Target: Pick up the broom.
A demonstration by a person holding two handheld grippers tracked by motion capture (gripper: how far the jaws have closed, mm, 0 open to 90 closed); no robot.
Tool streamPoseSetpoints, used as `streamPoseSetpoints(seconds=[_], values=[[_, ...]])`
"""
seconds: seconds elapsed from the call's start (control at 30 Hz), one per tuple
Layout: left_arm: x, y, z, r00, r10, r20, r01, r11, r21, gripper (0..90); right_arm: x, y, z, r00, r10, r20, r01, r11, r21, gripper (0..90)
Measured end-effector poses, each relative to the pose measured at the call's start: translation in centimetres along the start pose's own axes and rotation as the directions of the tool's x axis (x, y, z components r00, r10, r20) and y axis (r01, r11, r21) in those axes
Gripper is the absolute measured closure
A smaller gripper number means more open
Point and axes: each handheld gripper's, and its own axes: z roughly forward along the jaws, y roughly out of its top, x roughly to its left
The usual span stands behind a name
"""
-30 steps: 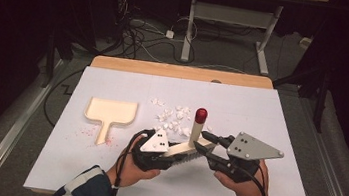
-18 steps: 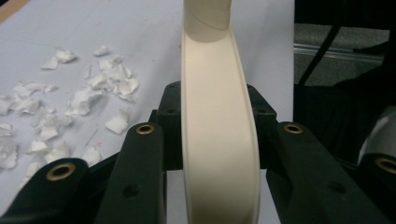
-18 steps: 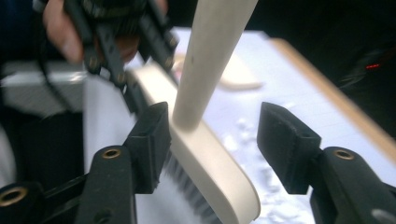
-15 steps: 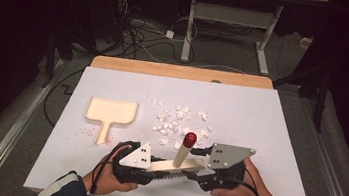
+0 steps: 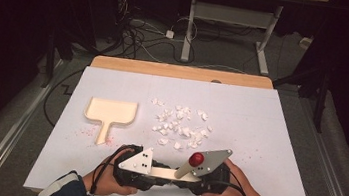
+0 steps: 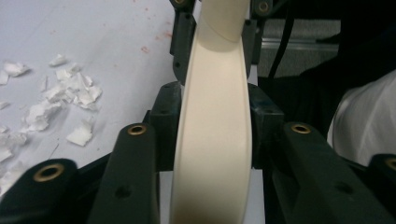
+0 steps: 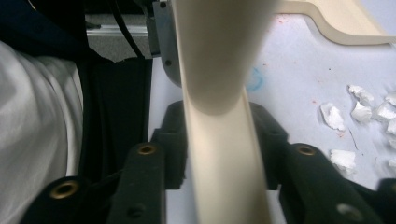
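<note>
Dark floor with tangled cables and a desk frame lies beyond the white worktop [image 5: 260,123] in the high view. On the worktop, a cream dustpan [image 5: 109,114] lies at the left with its handle toward the person, and red specks dot the surface beside it. Torn white paper scraps [image 5: 179,126] are scattered near the middle, apart from the dustpan. At the near edge, the left claw [image 5: 151,171] and the right claw [image 5: 192,173] face each other, each in 1 hand, with a cream brush handle [image 5: 166,172] running level between them. A red knob [image 5: 197,158] caps the raised end of the handle, in front of the right claw's grey plate.

From the left gripper view, the cream handle [image 6: 215,121] runs straight up the middle, and both black jaws press against its sides. That claw's jaws have just been opening slightly, yet the handle sits gripped between them. Paper scraps [image 6: 70,93] lie on the worktop at the left, and the other claw holds the handle farther up.

From the right gripper view, the cream handle [image 7: 224,140] again fills the gap between the 2 jaws, which have just been closing and now clamp it narrowly. Scraps [image 7: 355,109] lie at the right, and the dustpan [image 7: 336,18] edge shows at the top right.
</note>
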Motion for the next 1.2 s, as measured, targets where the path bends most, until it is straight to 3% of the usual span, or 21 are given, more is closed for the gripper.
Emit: streamPoseSetpoints(seconds=[0.1,0.2,0.23,0.27,0.3,0.33,0.37,0.4,0.43,0.5,0.57,0.6,0.73,0.8,0.83,0.93,0.97,1.0,1.03,1.1,1.2], values=[[0.2,0.0,-0.2,0.9993,-0.008,-0.035,0.008,0.9999,-0.009,56.2,-0.2,0.1,-0.1,0.9996,-0.002,0.028,0.002,1.000,-0.019,67.0],[0.2,0.0,-0.6,0.9919,0.002,-0.127,-0.002,1.0000,-0.004,51.4,-0.6,0.0,-0.2,0.9991,-0.011,0.042,0.012,1.000,-0.026,67.2],[0.2,0.0,-0.6,0.9919,0.002,-0.127,-0.002,1.0000,-0.004,48.6,-0.7,-0.1,-0.3,0.9985,0.007,0.054,-0.006,1.000,-0.029,67.2],[0.4,-0.1,-1.0,0.9866,-0.015,-0.163,0.013,0.9998,-0.013,47.6,-0.8,-0.2,-0.4,0.9976,0.022,0.066,-0.020,0.999,-0.034,67.2],[0.4,-0.1,-1.0,0.9866,-0.015,-0.163,0.013,0.9998,-0.013,46.6,-1.0,-0.2,-0.5,0.9970,0.028,0.072,-0.025,0.999,-0.043,67.3],[0.6,-0.2,-1.8,0.9758,-0.036,-0.216,0.029,0.9990,-0.034,42.1,-1.0,-0.3,-0.8,0.9942,0.058,0.090,-0.054,0.997,-0.047,67.3],[0.6,-0.2,-1.8,0.9758,-0.036,-0.216,0.029,0.9990,-0.034,37.5,-1.1,-0.4,-1.0,0.9914,0.074,0.108,-0.068,0.996,-0.062,67.4],[0.8,-0.4,-2.6,0.9579,-0.068,-0.279,0.051,0.9965,-0.067,34.9,-1.4,-0.5,-1.4,0.9888,0.093,0.116,-0.085,0.994,-0.074,67.4],[0.8,-0.4,-2.6,0.9579,-0.068,-0.279,0.051,0.9965,-0.067,31.0,-1.4,-0.5,-1.4,0.9888,0.093,0.116,-0.085,0.994,-0.074,67.4],[1.0,-0.7,-3.4,0.9331,-0.104,-0.344,0.076,0.9926,-0.095,24.6,-1.9,-0.8,-2.4,0.9791,0.135,0.152,-0.118,0.986,-0.115,67.3],[1.3,-1.1,-4.0,0.9141,-0.129,-0.384,0.095,0.9899,-0.106,23.9,-2.1,-0.9,-2.7,0.9738,0.146,0.175,-0.127,0.985,-0.115,67.4],[1.4,-1.4,-4.3,0.9036,-0.133,-0.407,0.097,0.9894,-0.108,22.3,-2.4,-1.1,-3.2,0.9616,0.161,0.223,-0.138,0.984,-0.116,67.4],[1.6,-2.6,-5.4,0.8685,-0.152,-0.472,0.111,0.9873,-0.113,21.8,-2.8,-1.5,-4.0,0.9487,0.189,0.253,-0.160,0.978,-0.133,67.4],[1.6,-3.2,-5.9,0.8500,-0.170,-0.499,0.124,0.9846,-0.123,21.4,-2.8,-1.9,-4.9,0.9314,0.195,0.307,-0.162,0.978,-0.130,67.4],[1.5,-3.5,-6.1,0.8432,-0.182,-0.506,0.137,0.9826,-0.126,21.4,-2.8,-1.9,-4.9,0.9314,0.195,0.307,-0.162,0.978,-0.130,67.4],[1.4,-4.4,-6.7,0.8242,-0.200,-0.530,0.157,0.9796,-0.125,21.4,-2.9,-2.5,-6.0,0.9139,0.217,0.343,-0.172,0.972,-0.159,67.4],[1.4,-4.7,-6.9,0.8174,-0.208,-0.537,0.167,0.9779,-0.126,21.4,-2.9,-2.7,-6.4,0.9052,0.228,0.359,-0.178,0.970,-0.167,67.4],[1.3,-5.1,-7.0,0.8116,-0.216,-0.543,0.176,0.9764,-0.125,21.4,-3.1,-3.1,-7.2,0.8876,0.252,0.385,-0.195,0.964,-0.181,67.4],[1.2,-5.4,-7.1,0.8052,-0.218,-0.551,0.182,0.9759,-0.121,21.4,-3.1,-3.1,-7.2,0.8876,0.252,0.385,-0.195,0.964,-0.181,67.4],[1.0,-6.2,-7.2,0.7897,-0.239,-0.565,0.204,0.9709,-0.126,21.5,-3.3,-3.6,-7.9,0.8705,0.274,0.409,-0.209,0.958,-0.197,67.4],[0.6,-7.3,-7.2,0.7728,-0.247,-0.585,0.227,0.9679,-0.109,21.4,-3.6,-4.3,-8.7,0.8442,0.303,0.442,-0.228,0.949,-0.215,67.4]])
